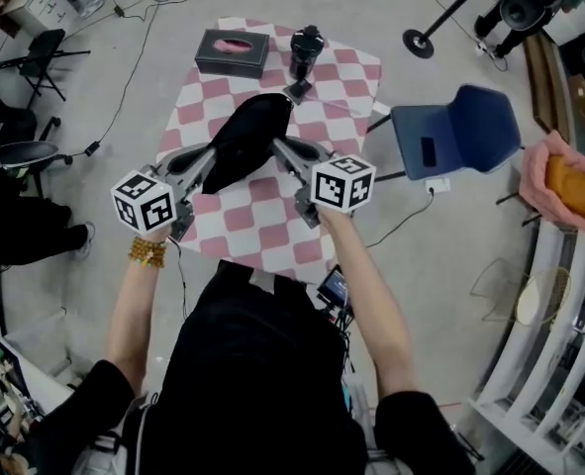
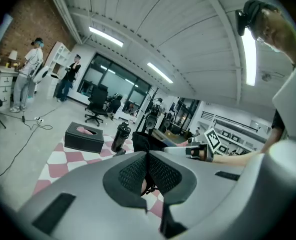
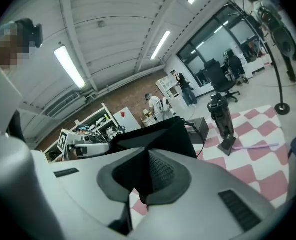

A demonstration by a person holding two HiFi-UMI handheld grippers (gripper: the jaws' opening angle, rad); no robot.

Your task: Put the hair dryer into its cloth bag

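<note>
Head view: black cloth bag [image 1: 247,132], left hand-held gripper [image 1: 211,156] and right hand-held gripper [image 1: 280,147] each clamped tight on its edge.

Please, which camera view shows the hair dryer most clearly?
The right gripper view: the hair dryer stands whole, seen from the side, nothing in front. The head view shows it small, from above, beyond the cloth bag. The left gripper view shows it small, beside the black box.
</note>
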